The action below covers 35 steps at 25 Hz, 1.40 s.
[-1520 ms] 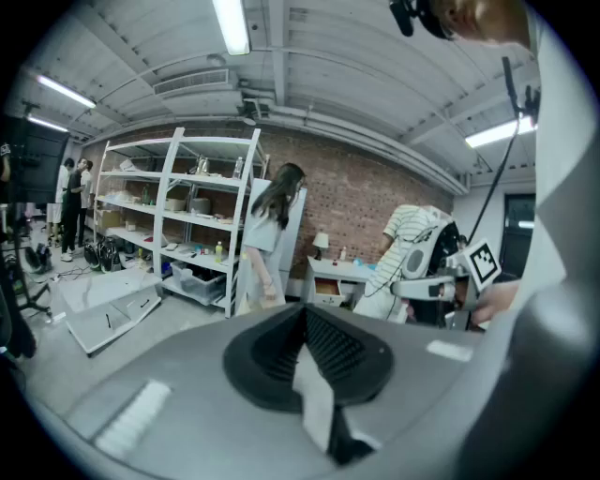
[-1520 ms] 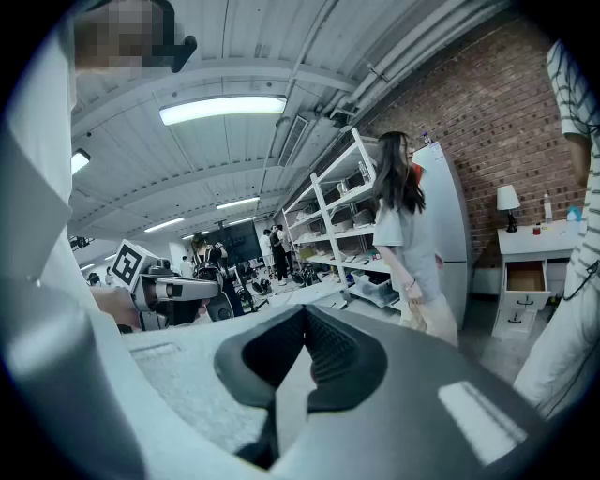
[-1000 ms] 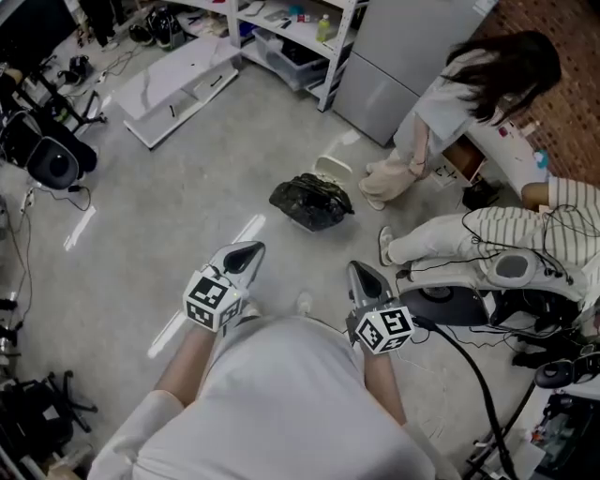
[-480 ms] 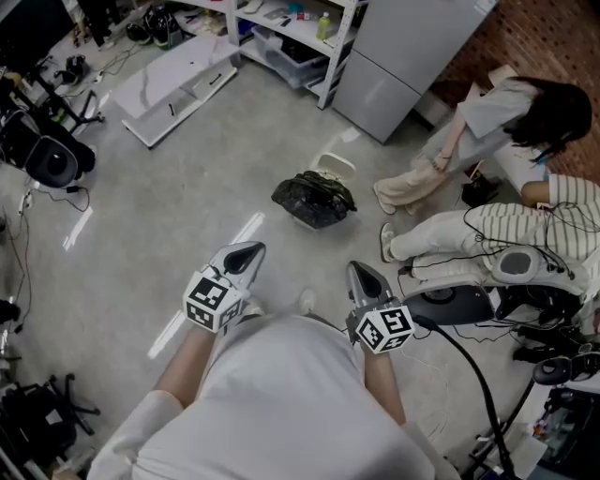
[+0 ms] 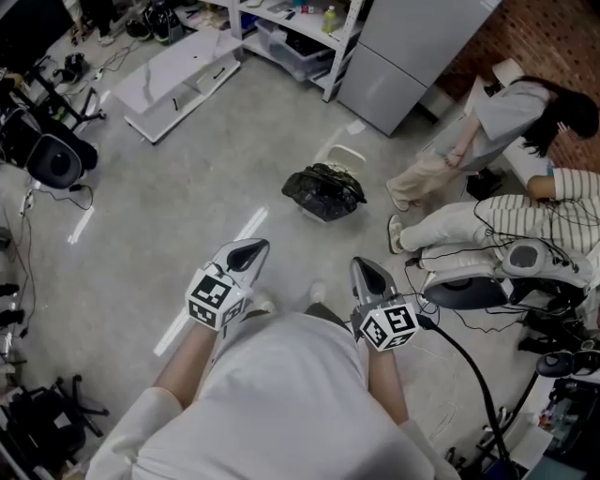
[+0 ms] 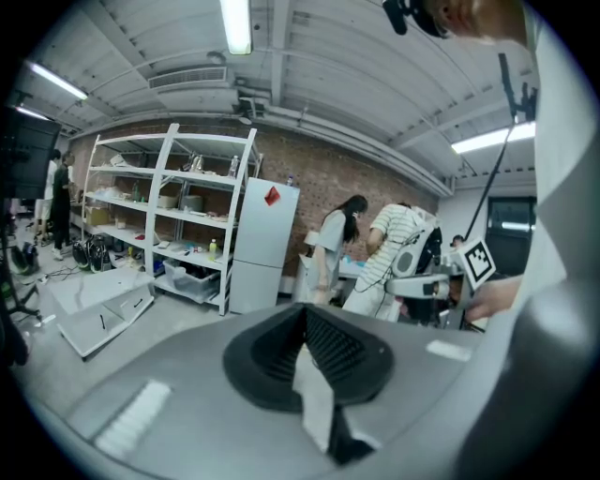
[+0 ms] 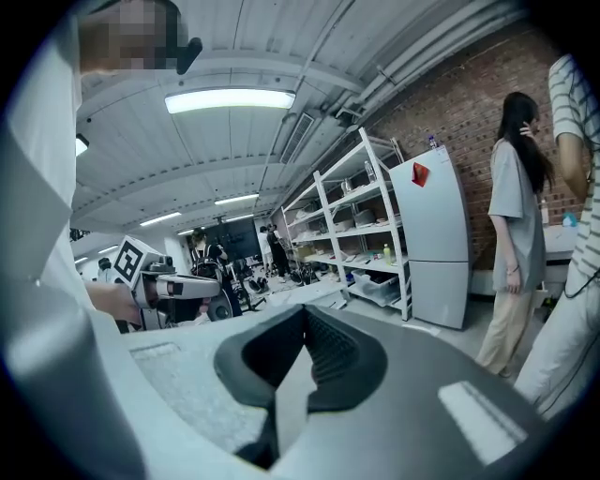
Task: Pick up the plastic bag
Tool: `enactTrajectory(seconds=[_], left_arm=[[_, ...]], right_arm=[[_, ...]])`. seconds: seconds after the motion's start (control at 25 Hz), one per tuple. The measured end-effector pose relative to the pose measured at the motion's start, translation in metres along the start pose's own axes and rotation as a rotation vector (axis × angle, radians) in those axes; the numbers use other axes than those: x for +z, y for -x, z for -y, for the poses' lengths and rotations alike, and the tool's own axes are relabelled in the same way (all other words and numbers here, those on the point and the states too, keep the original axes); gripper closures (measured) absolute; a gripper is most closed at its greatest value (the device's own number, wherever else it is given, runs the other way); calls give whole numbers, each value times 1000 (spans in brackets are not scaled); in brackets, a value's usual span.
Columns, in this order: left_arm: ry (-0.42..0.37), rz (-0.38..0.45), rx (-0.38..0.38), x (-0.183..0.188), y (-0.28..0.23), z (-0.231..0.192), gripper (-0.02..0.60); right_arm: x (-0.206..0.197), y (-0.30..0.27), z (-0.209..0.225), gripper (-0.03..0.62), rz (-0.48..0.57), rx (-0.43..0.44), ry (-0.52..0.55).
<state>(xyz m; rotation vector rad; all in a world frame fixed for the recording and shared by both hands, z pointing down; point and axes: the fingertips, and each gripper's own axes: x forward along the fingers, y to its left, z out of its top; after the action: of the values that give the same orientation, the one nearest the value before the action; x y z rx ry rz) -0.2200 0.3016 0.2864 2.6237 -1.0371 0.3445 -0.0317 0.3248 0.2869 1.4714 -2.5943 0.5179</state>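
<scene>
In the head view, the plastic bag (image 5: 324,192) is seen as a dark, crumpled heap on the floor (image 5: 178,197), ahead of both grippers and well apart from them. The left gripper (image 5: 250,247) and the right gripper (image 5: 364,268) are held level at the person's front, each with its jaws pressed together and nothing between them. For the approach in hand, it is judged that one gripper should be opened wide before the bag is reached, lowered steeply, and closed on a raised fold at the top of the heap, since loose film is likely to slip from a shallow pinch. Care is advised on the right, where a seated person (image 5: 506,220) and trailing cables lie near the bag. In the left gripper view, the ribbed pads are shown meeting at the tip; the bag is not in view. In the right gripper view, the same closed, empty state is shown. The floor is smooth grey concrete with glossy reflections. White shelving (image 5: 309,28), a grey refrigerator (image 5: 403,47) and a brick wall (image 7: 459,103) bound the room.
</scene>
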Motion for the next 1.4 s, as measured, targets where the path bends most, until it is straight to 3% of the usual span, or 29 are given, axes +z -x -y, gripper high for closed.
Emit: enactTrajectory(seconds=[0.4, 1.4], left_arm=[[11, -12, -38, -10, -5, -8, 577], [-10, -39, -14, 42, -155, -39, 578]], right_arm=[[-10, 5, 2, 592, 9, -56, -34], [27, -72, 144, 592, -33, -23, -68]])
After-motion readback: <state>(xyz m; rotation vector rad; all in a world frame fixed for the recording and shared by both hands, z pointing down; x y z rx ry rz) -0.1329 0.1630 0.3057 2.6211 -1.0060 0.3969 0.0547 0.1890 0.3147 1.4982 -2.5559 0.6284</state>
